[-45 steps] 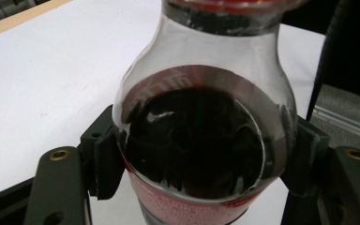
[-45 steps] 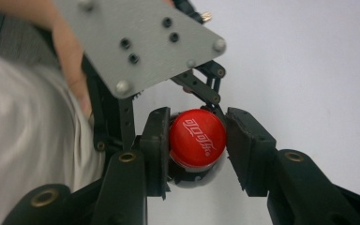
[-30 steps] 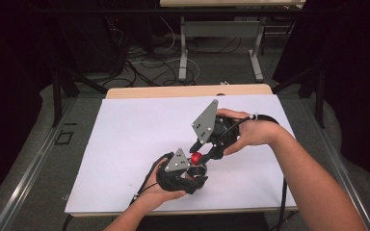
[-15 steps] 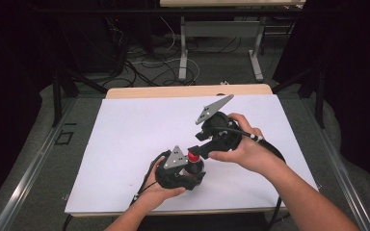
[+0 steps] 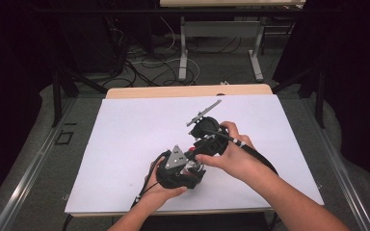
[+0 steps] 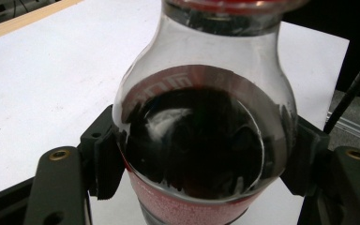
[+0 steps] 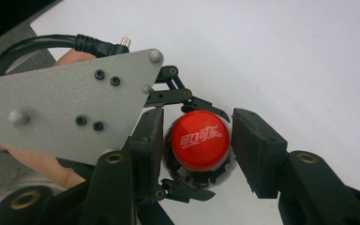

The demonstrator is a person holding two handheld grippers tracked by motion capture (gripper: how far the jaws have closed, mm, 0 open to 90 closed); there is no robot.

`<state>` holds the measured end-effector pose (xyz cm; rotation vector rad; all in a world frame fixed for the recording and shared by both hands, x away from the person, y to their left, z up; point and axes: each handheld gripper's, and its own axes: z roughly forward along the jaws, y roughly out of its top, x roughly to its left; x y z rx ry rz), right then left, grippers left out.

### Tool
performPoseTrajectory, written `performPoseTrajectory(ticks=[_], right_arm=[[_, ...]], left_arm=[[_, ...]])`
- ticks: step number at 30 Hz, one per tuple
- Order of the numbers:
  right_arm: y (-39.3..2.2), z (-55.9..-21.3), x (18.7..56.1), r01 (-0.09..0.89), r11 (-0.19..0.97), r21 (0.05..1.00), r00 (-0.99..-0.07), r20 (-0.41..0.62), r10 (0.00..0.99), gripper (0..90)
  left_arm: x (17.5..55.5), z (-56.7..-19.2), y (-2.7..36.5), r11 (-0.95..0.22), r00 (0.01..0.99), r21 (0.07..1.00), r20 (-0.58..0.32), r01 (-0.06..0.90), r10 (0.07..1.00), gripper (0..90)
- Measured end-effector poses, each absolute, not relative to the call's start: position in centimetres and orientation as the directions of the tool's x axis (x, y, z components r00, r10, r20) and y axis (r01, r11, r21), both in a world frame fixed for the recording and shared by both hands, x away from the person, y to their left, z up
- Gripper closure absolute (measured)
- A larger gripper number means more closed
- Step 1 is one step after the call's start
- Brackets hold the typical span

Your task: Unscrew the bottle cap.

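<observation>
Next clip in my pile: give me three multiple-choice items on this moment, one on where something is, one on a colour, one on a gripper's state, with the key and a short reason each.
1. Where is the bottle?
A. Lying flat on the table's far edge
B. Between the left gripper's jaws
C. On the floor

2. What colour is the bottle's cap?
A. Red
B. Blue
C. White

3. How do the right gripper's jaws stand at the cap?
A. Clamped tight on both sides
B. Far away from it
C. Either side of it, with a gap on one side

Key: 1 B, the left gripper view shows the jaws pressed on the bottle's sides. 2 A, the right gripper view shows a red cap with white lettering. 3 C, the right gripper view shows white sheet between one pad and the cap.
</observation>
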<state>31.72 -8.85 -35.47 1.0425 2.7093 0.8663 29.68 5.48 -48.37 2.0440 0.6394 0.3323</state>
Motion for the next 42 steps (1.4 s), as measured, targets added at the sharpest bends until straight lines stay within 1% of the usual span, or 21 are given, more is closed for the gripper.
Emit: performPoseTrajectory(ticks=[2, 6, 7, 12, 17, 18, 20, 21, 22, 25, 26, 28, 29, 31, 32, 33, 34, 37, 40, 41, 42], right_arm=[[-8.6, -35.5, 31.6, 0.573, 0.610, 0.548, -0.753, 0.058, 0.656, 59.1], [-8.4, -35.5, 31.6, 0.548, 0.635, 0.544, -0.773, 0.040, 0.633, 59.9], [-8.6, -35.4, 31.9, 0.500, 0.687, 0.528, -0.820, 0.035, 0.571, 60.1], [-9.6, -35.3, 33.5, 0.365, 0.780, 0.508, -0.925, 0.102, 0.366, 60.3], [-10.0, -35.2, 34.5, 0.146, 0.861, 0.488, -0.989, 0.082, 0.122, 60.3], [-9.9, -35.2, 34.5, 0.076, 0.868, 0.491, -0.997, 0.061, 0.053, 60.2], [-10.0, -35.2, 34.7, -0.073, 0.868, 0.491, -0.995, 0.026, -0.099, 60.2], [-10.0, -35.1, 34.8, -0.115, 0.870, 0.480, -0.990, 0.022, -0.142, 60.3], [-10.1, -35.1, 34.9, -0.180, 0.856, 0.484, -0.978, 0.006, -0.210, 60.3], [-10.2, -35.3, 35.0, -0.340, 0.799, 0.496, -0.928, -0.038, -0.371, 60.1], [-10.2, -35.3, 35.0, -0.382, 0.779, 0.497, -0.910, -0.054, -0.412, 60.1], [-10.2, -35.4, 35.2, -0.416, 0.764, 0.493, -0.893, -0.064, -0.445, 60.0], [-10.1, -35.4, 35.2, -0.440, 0.756, 0.485, -0.883, -0.079, -0.463, 59.8], [-10.1, -35.3, 35.2, -0.396, 0.775, 0.493, -0.907, -0.075, -0.415, 56.6], [-10.2, -35.2, 35.3, -0.351, 0.787, 0.507, -0.927, -0.066, -0.370, 48.9], [-10.2, -35.1, 35.3, -0.294, 0.802, 0.519, -0.948, -0.052, -0.314, 44.1], [-10.3, -34.9, 35.3, -0.217, 0.820, 0.529, -0.971, -0.034, -0.235, 42.0], [-10.5, -34.3, 35.0, 0.033, 0.832, 0.553, -0.999, 0.020, 0.027, 41.4], [-10.6, -34.1, 34.1, 0.149, 0.805, 0.574, -0.984, 0.008, 0.176, 42.6], [-10.6, -34.2, 33.7, 0.157, 0.800, 0.579, -0.977, -0.028, 0.212, 44.5], [-10.6, -34.3, 33.3, 0.193, 0.783, 0.592, -0.967, -0.021, 0.254, 44.9]], left_arm=[[29.6, -48.3, 5.5, -0.427, 0.828, 0.851, -0.016, 0.306, 0.561, 30.2], [29.6, -48.3, 5.6, -0.434, 0.836, 0.848, -0.018, 0.303, 0.549, 30.2], [29.6, -48.3, 5.6, -0.439, 0.840, 0.848, -0.015, 0.299, 0.542, 30.2], [29.3, -48.2, 5.6, -0.465, 0.871, 0.838, -0.024, 0.285, 0.491, 30.2], [29.4, -48.2, 5.4, -0.481, 0.895, 0.838, -0.018, 0.257, 0.447, 30.2], [29.3, -48.3, 5.3, -0.483, 0.898, 0.840, -0.010, 0.246, 0.440, 30.2], [29.1, -48.3, 5.2, -0.485, 0.905, 0.837, -0.026, 0.252, 0.424, 30.2], [29.1, -48.3, 5.2, -0.489, 0.910, 0.837, -0.028, 0.248, 0.414, 30.2], [29.2, -48.3, 5.3, -0.501, 0.915, 0.836, -0.001, 0.222, 0.404, 30.2], [29.0, -48.4, 5.1, -0.502, 0.920, 0.836, -0.009, 0.222, 0.391, 30.2], [29.0, -48.4, 5.1, -0.506, 0.920, 0.834, -0.004, 0.220, 0.392, 30.2], [29.1, -48.5, 5.1, -0.509, 0.919, 0.834, 0.005, 0.213, 0.393, 30.2], [29.1, -48.5, 5.1, -0.500, 0.915, 0.835, -0.011, 0.230, 0.403, 30.2], [29.2, -48.4, 5.3, -0.483, 0.909, 0.840, -0.027, 0.246, 0.416, 30.2], [29.2, -48.4, 5.3, -0.483, 0.909, 0.840, -0.027, 0.246, 0.416, 30.2], [29.4, -48.3, 5.4, -0.492, 0.907, 0.839, -0.003, 0.232, 0.421, 30.2], [29.4, -48.3, 5.6, -0.477, 0.898, 0.841, -0.021, 0.253, 0.439, 30.2], [29.6, -48.2, 5.8, -0.463, 0.884, 0.847, -0.017, 0.261, 0.468, 30.2], [29.7, -48.1, 5.9, -0.442, 0.866, 0.851, -0.028, 0.283, 0.500, 30.1], [29.7, -48.1, 6.0, -0.433, 0.857, 0.853, -0.031, 0.291, 0.514, 30.1], [29.8, -48.1, 6.0, -0.423, 0.850, 0.856, -0.034, 0.296, 0.526, 30.1]])
